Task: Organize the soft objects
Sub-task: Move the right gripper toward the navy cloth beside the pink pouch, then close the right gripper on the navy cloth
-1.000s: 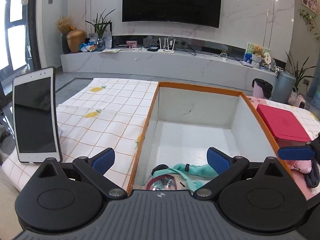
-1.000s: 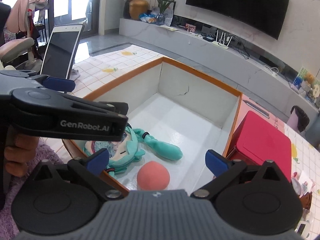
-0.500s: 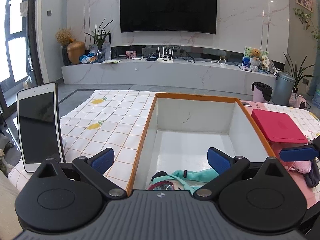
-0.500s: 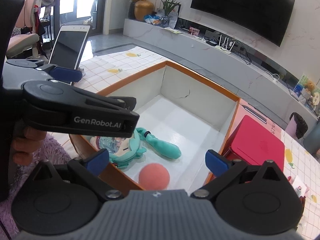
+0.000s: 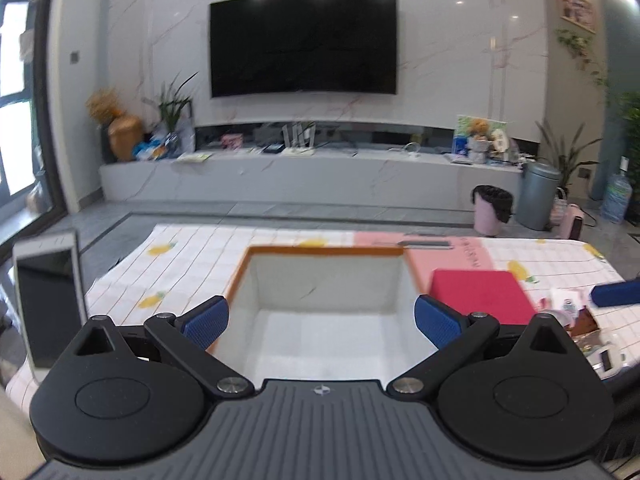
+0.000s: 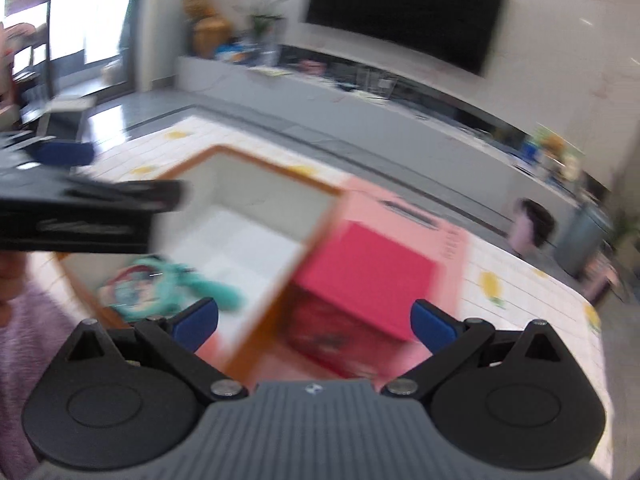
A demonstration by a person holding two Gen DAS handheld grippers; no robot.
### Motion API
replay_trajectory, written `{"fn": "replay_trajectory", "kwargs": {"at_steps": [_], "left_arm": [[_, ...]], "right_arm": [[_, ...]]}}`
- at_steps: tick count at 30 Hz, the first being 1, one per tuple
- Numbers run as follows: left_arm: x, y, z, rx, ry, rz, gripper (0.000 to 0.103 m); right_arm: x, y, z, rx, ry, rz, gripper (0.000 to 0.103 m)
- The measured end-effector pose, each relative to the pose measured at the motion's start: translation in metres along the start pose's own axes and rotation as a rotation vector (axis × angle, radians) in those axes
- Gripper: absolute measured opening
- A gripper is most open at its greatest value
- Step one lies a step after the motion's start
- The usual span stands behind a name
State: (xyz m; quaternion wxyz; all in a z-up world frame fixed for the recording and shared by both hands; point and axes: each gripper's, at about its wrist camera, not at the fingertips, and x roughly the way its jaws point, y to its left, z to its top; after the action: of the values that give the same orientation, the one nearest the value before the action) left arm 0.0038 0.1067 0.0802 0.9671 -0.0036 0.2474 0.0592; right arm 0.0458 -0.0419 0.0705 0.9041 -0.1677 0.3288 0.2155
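A white box with an orange rim stands on the table. A teal-haired plush doll lies in its near left corner, seen blurred in the right wrist view. My left gripper is open and empty, raised over the box's near edge. My right gripper is open and empty, above the box's right rim and a red box. The left gripper's body shows at the left of the right wrist view. The doll is hidden in the left wrist view.
The red box sits right of the white box. A white tablet stands at the left on the checked tablecloth. Small packets and clutter lie at the right. A TV wall and a low cabinet are behind.
Both grippers have pulled back and risen from the box. The right one swung to the right toward the red box. The pink ball is out of sight now.
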Motion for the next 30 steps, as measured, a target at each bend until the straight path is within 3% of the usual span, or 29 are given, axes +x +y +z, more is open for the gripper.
{"fn": "replay_trajectory", "kwargs": {"at_steps": [8, 14, 18, 22, 24, 26, 30], "left_arm": [[0.001, -0.064, 0.008, 0.071, -0.01, -0.118, 0.103], [0.006, -0.118, -0.013, 0.159, -0.039, -0.238, 0.103], [0.007, -0.156, -0.038, 0.284, -0.05, -0.333, 0.103], [0.027, -0.178, -0.063, 0.349, 0.012, -0.352, 0.103], [0.037, -0.184, -0.075, 0.38, 0.052, -0.353, 0.103], [0.047, -0.184, -0.085, 0.382, 0.079, -0.347, 0.103], [0.057, -0.185, -0.098, 0.399, 0.124, -0.36, 0.103]], "right_arm": [[-0.013, -0.108, -0.022, 0.214, 0.06, -0.152, 0.1], [0.01, -0.161, -0.049, 0.33, 0.155, -0.096, 0.1], [0.037, -0.181, -0.071, 0.396, 0.183, -0.064, 0.079], [0.07, -0.194, -0.09, 0.451, 0.279, -0.026, 0.063], [0.088, -0.196, -0.098, 0.456, 0.336, -0.02, 0.049], [0.105, -0.194, -0.105, 0.439, 0.397, -0.03, 0.042], [0.129, -0.188, -0.114, 0.424, 0.463, -0.017, 0.041]]}}
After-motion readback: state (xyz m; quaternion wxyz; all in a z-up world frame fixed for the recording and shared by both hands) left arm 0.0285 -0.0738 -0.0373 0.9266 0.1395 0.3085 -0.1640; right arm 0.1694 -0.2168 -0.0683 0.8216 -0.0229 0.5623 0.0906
